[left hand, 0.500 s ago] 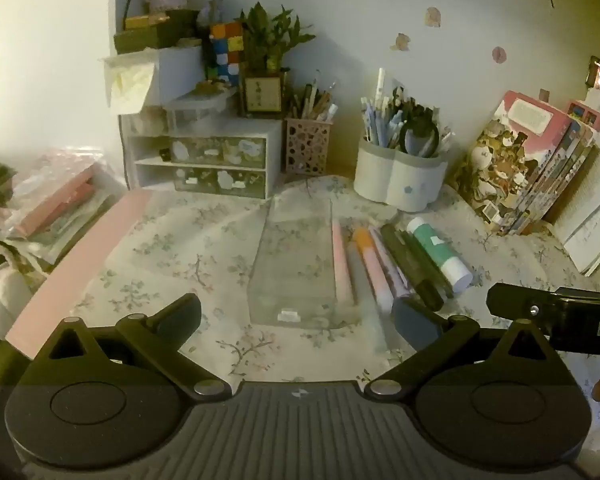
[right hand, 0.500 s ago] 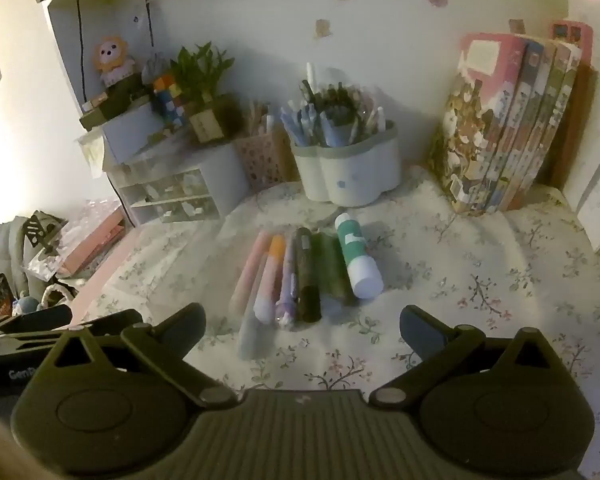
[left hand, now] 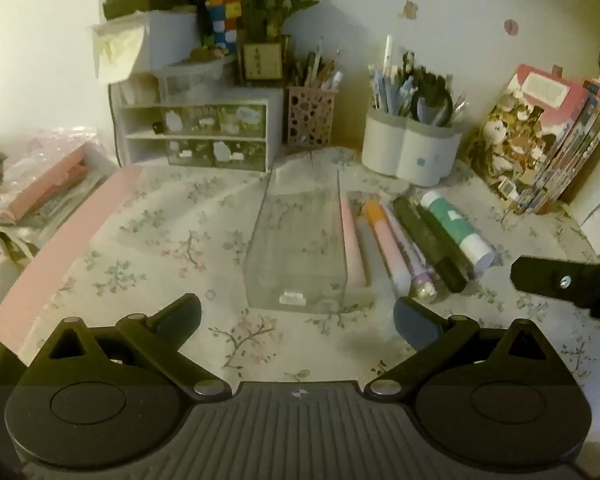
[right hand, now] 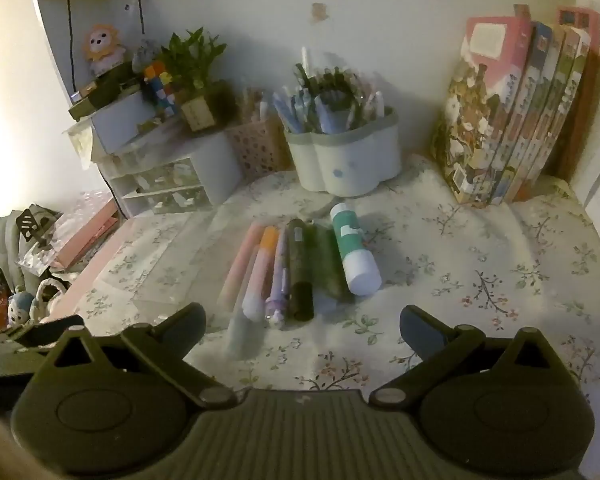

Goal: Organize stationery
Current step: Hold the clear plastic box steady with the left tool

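Two hand-held grippers (left hand: 296, 316) (right hand: 302, 328) released; clear box (left hand: 300, 240) beside pens (right hand: 276, 268), holder (right hand: 344, 168) behind.

Home study desk: floral tablecloth (left hand: 172, 240), pen holder (left hand: 410, 152), books (left hand: 540, 140)

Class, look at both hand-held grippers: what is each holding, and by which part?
Nothing is held: the left hand-held gripper and right hand-held gripper are both open and empty.
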Demonstrator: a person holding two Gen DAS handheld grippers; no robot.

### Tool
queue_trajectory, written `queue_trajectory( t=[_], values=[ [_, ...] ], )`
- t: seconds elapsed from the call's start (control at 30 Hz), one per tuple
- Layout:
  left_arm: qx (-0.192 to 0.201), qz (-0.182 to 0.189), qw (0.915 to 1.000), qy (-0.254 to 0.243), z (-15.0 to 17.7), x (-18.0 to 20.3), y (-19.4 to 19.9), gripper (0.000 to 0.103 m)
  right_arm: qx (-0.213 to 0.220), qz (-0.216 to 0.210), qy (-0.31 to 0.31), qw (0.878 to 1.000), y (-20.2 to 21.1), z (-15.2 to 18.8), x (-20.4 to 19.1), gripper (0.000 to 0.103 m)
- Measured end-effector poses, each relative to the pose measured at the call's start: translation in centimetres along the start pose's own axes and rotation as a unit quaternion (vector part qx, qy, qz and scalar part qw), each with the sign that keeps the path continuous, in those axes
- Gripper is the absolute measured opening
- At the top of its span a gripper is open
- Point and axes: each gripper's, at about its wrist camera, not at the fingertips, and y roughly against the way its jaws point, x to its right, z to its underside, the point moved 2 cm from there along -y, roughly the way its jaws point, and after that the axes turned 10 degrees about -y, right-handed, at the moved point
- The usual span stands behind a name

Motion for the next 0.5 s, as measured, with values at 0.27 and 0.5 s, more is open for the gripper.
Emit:
queue_trajectory(
  t=[0.27, 0.5],
  values=[
    [0.003, -0.002, 1.0000, -0.004, 0.4, 0.1, -1.7, 0.098, 0.000, 0.010, 0.008, 1.000, -0.8, -0.2, 0.3, 0.083],
    [0.009, -0.002, 0.9999, -0.005, 0.2, -0.1, -2.8, 0.098, 0.003, 0.015, 0.010, 1.000, -1.3, -0.6, 0.3, 0.083]
  ],
)
